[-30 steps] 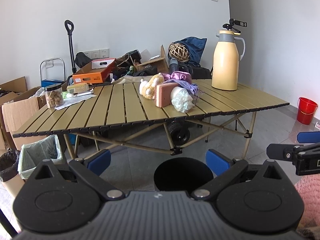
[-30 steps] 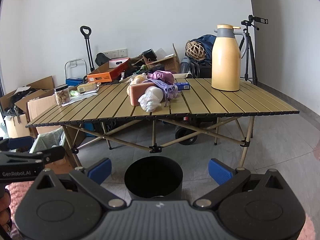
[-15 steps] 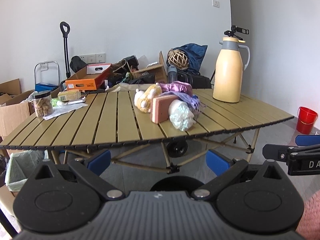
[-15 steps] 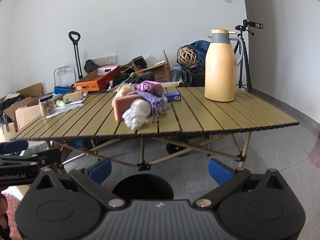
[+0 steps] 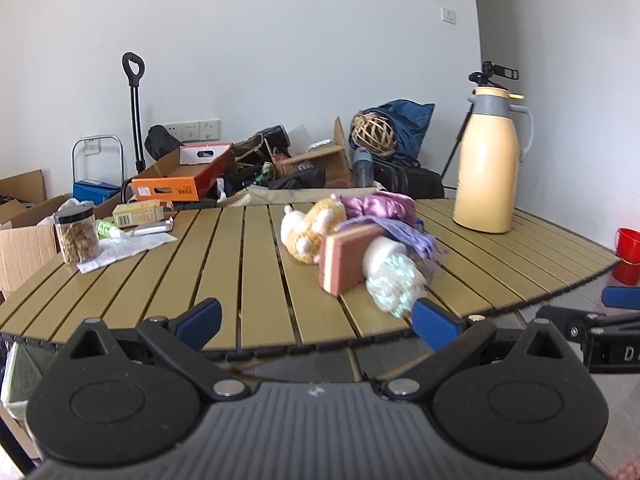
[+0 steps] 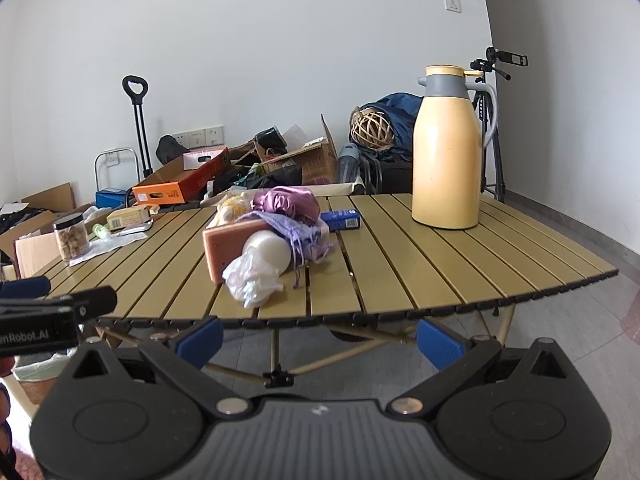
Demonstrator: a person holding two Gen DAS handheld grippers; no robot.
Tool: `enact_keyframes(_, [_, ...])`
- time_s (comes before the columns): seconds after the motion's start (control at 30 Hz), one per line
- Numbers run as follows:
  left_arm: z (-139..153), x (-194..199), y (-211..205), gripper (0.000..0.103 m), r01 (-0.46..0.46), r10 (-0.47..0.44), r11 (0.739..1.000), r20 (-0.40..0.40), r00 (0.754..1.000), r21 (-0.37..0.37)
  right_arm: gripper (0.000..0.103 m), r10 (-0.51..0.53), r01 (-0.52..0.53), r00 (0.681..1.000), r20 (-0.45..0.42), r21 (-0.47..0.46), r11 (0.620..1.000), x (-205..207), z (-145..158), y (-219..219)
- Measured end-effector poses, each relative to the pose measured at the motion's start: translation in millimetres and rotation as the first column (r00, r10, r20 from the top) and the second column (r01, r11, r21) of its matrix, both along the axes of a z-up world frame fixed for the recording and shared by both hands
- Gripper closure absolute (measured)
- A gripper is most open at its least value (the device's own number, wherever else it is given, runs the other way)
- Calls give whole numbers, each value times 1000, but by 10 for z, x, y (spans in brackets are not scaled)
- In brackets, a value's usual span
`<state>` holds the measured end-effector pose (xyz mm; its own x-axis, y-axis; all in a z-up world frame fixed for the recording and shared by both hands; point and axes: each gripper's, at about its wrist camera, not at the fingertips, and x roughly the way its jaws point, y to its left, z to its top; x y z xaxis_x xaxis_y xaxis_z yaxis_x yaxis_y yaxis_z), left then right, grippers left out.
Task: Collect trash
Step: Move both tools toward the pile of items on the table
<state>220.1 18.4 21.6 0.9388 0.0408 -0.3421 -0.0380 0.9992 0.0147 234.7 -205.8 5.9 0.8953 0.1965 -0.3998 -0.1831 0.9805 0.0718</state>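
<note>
Trash, a crumpled plastic bag (image 6: pixel 252 278), lies near the slatted table's (image 6: pixel 440 280) front edge against a pink sponge (image 6: pixel 230 246). Both grippers, left (image 5: pixel 316 322) and right (image 6: pixel 318 340), hover spread and empty, probably lining up a grasp.

One olive slatted folding table (image 5: pixel 248 280) carries the items counted below.

- Yellow vacuum jugs with grey collar: one (image 6: pixel 447 152).
- Pink rectangular sponge blocks: one (image 5: pixel 349 262).
- Crumpled clear plastic bags: one (image 6: pixel 252 278).
- Purple satin and knitted cloth bundles: one (image 6: pixel 292 210).
- Cream-and-orange plush toys: one (image 5: pixel 310 226).
- Small blue cartons: one (image 6: pixel 341 219).
- Clear black-lidded jars of brown contents: one (image 5: pixel 77 232).
- Pale yellow printed cardboard boxes: one (image 5: pixel 138 213).
- White paper sheets: one (image 5: pixel 128 246).

Beyond the table: one orange cardboard box (image 5: pixel 182 178), one woven rattan ball (image 6: pixel 371 128), one red bucket (image 5: pixel 629 256).
</note>
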Motion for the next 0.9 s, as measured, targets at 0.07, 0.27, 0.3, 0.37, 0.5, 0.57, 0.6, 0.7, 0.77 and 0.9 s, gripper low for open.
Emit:
enact_keyframes(0.07, [10, 125, 39, 0, -15, 15, 1000, 7, 1000, -10, 0, 8, -8, 1000, 7, 4, 1000, 127, -9, 36])
enact_keyframes(0.27, [-27, 460, 220, 0, -73, 73, 997, 0, 997, -37, 0, 44, -44, 999, 17, 7, 999, 527, -41, 228])
enact_keyframes(0.3, [-40, 515, 248, 0, -82, 82, 996, -2, 997, -35, 0, 51, -51, 999, 16, 7, 999, 606, -53, 270])
enact_keyframes(0.37, [-64, 627, 330, 0, -100, 99, 994, -10, 995, -36, 0, 62, -62, 998, 9, 5, 998, 745, -74, 344])
enact_keyframes(0.5, [-116, 864, 490, 0, -120, 118, 992, -38, 992, -49, 0, 86, -86, 996, -2, -13, 996, 975, -131, 509])
enact_keyframes(0.57, [-150, 979, 545, 0, -120, 117, 992, -58, 991, -44, 1, 101, -102, 995, -14, -21, 995, 1082, -178, 607])
enact_keyframes(0.6, [-167, 1029, 573, 0, -119, 116, 992, -65, 991, -43, 2, 111, -112, 994, -19, -30, 993, 1139, -204, 664])
enact_keyframes(0.7, [-242, 1117, 621, 0, -107, 104, 993, -74, 992, -39, 7, 122, -122, 992, -6, -72, 990, 1260, -278, 822])
enact_keyframes(0.77, [-301, 1166, 645, 0, -104, 100, 994, -94, 991, -42, 10, 129, -129, 992, -2, -81, 988, 1336, -334, 902])
enact_keyframes(0.9, [-383, 1206, 666, 0, -108, 105, 994, -100, 989, -29, 24, 134, -134, 991, 0, -63, 989, 1433, -411, 1017])
